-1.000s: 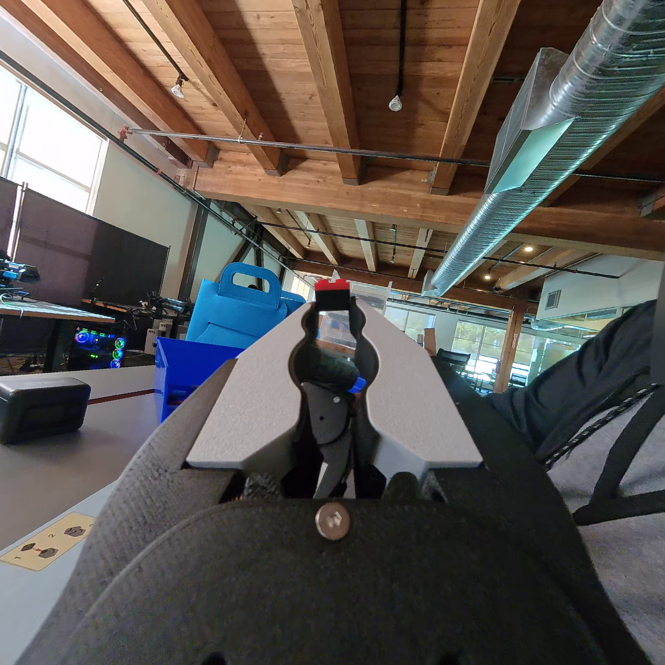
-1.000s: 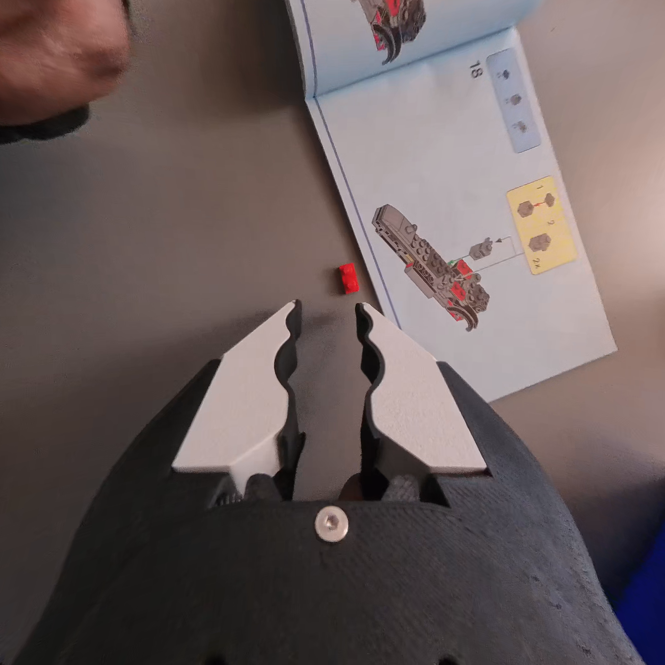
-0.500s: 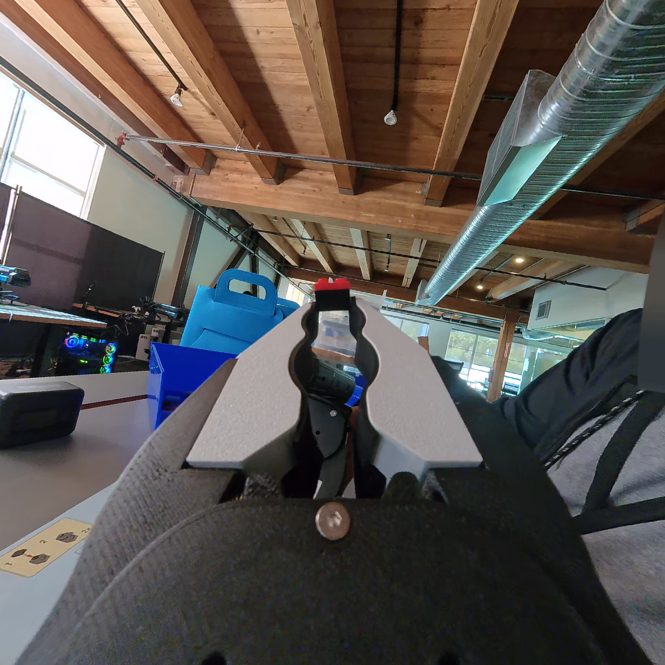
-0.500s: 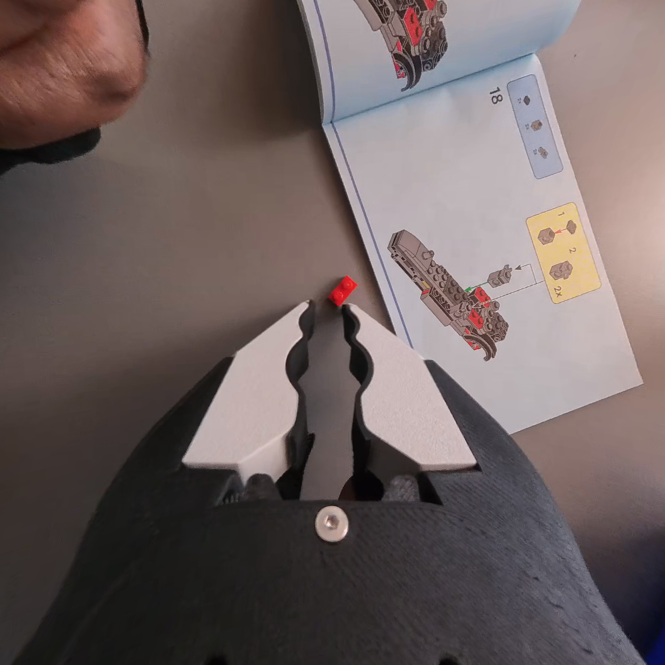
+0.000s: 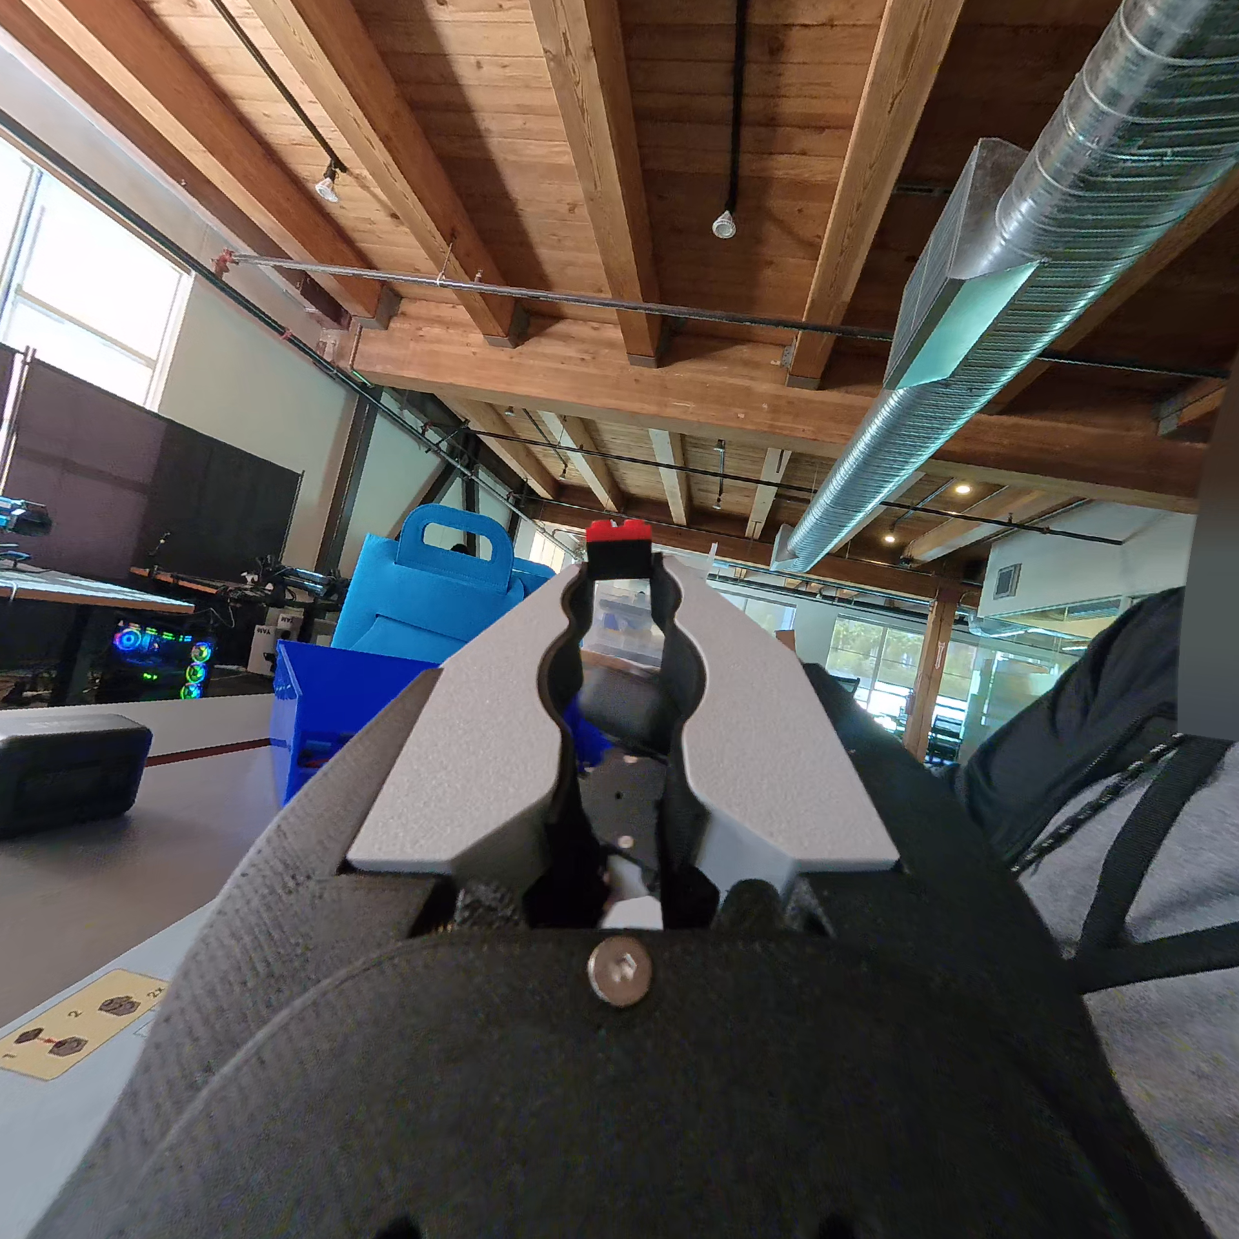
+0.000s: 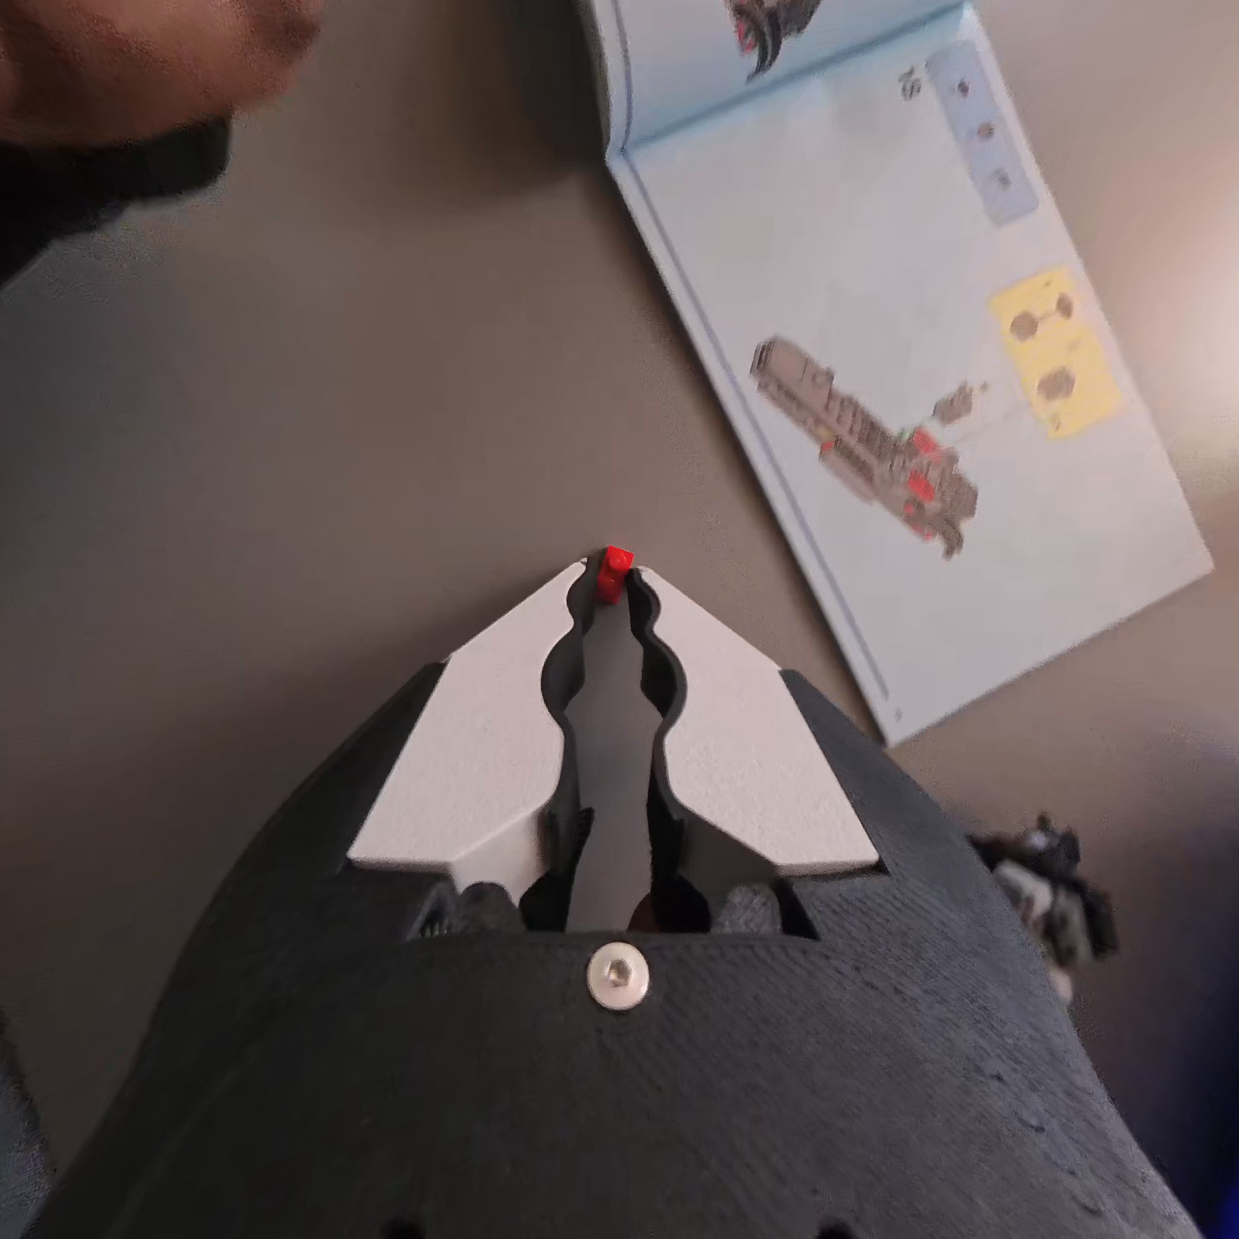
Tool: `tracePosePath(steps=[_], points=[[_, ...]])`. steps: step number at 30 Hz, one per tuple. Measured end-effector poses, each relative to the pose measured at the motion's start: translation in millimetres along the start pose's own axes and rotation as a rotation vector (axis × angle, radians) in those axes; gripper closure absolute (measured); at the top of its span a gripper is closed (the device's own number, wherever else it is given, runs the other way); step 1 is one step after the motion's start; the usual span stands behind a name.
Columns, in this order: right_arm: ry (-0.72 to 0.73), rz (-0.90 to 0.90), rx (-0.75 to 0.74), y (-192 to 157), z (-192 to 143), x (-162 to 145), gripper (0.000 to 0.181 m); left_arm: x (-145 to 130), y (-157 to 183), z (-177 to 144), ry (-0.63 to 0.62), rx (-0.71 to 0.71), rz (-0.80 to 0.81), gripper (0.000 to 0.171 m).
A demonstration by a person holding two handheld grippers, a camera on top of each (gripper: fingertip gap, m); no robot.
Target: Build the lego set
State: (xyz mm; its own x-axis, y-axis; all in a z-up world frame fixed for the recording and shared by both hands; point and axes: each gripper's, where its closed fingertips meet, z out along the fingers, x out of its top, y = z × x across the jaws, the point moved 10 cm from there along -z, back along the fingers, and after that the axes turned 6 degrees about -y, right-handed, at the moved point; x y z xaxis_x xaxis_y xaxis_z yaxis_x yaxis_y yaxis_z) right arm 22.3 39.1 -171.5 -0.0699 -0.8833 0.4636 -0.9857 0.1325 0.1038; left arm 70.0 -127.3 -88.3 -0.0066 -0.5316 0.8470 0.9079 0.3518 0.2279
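Half a second earlier the red brick (image 6: pixel 615 575) lay loose at 12 o'clock of my right gripper (image 6: pixel 613 576), and now its tips were clamped on it above the table (image 6: pixel 335 402), while my left gripper (image 5: pixel 618 562) stayed shut on its black-and-red piece (image 5: pixel 618 550), so joining them seemed next.

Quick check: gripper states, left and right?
Left gripper: shut on a red-and-black piece.
Right gripper: shut on a red brick.
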Motion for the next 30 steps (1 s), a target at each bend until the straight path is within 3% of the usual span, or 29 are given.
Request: tracePosePath(steps=[8,15,30], points=[[-0.004,0.084,-0.096,-44,-28,-45,0.168,-8,2,8,-0.029,-0.006,-0.002,0.155],[0.037,0.113,-0.151,-36,-41,-63,0.162,-12,3,11,-0.042,-0.002,-0.001,0.155],[0.07,0.053,-0.064,-42,-32,-53,0.156,-9,2,8,-0.023,-0.02,-0.012,0.155]])
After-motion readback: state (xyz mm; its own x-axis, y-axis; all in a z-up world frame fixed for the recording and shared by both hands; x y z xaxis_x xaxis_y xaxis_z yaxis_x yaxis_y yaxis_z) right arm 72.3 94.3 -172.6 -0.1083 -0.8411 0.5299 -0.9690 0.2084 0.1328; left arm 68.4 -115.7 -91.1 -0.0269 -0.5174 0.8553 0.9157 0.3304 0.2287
